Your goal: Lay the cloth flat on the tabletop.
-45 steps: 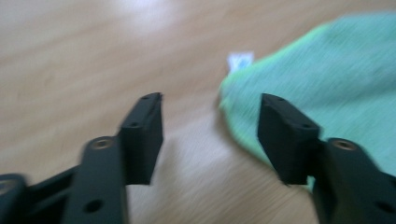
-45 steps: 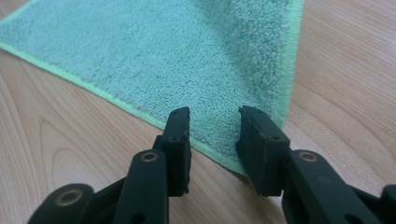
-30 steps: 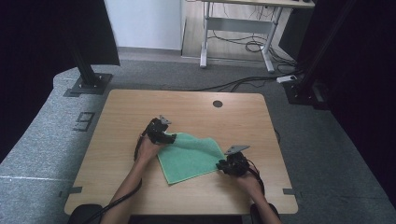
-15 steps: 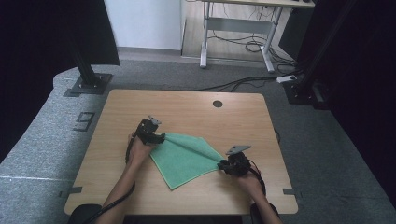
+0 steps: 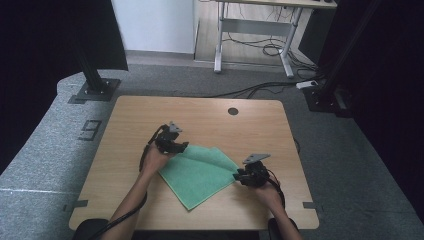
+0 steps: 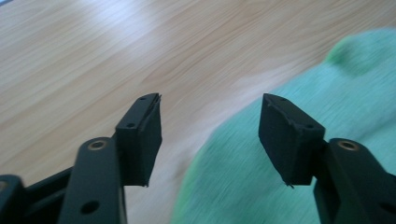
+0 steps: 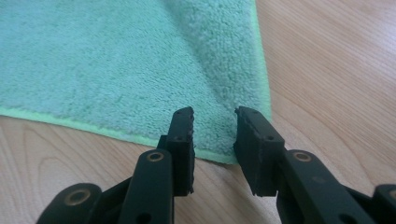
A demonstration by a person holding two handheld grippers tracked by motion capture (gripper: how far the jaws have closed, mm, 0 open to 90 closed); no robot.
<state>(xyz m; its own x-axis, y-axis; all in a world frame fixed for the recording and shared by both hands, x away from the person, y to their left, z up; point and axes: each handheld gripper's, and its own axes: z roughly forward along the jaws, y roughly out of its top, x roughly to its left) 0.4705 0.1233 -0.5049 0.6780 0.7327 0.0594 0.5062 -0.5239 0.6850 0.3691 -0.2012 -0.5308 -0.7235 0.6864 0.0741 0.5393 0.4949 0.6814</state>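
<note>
Right claw (image 7: 212,140) straddles the green towel's (image 7: 116,70) corner (unpinched, its own view shows).

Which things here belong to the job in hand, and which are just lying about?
In the job: green cloth, left gripper, right gripper.

Just around: table with its round hole, desk frame, floor cables.

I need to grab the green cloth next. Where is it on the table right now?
In the high view the green cloth lies near the table's front edge, between the left gripper at its far-left corner and the right gripper at its right corner.
</note>
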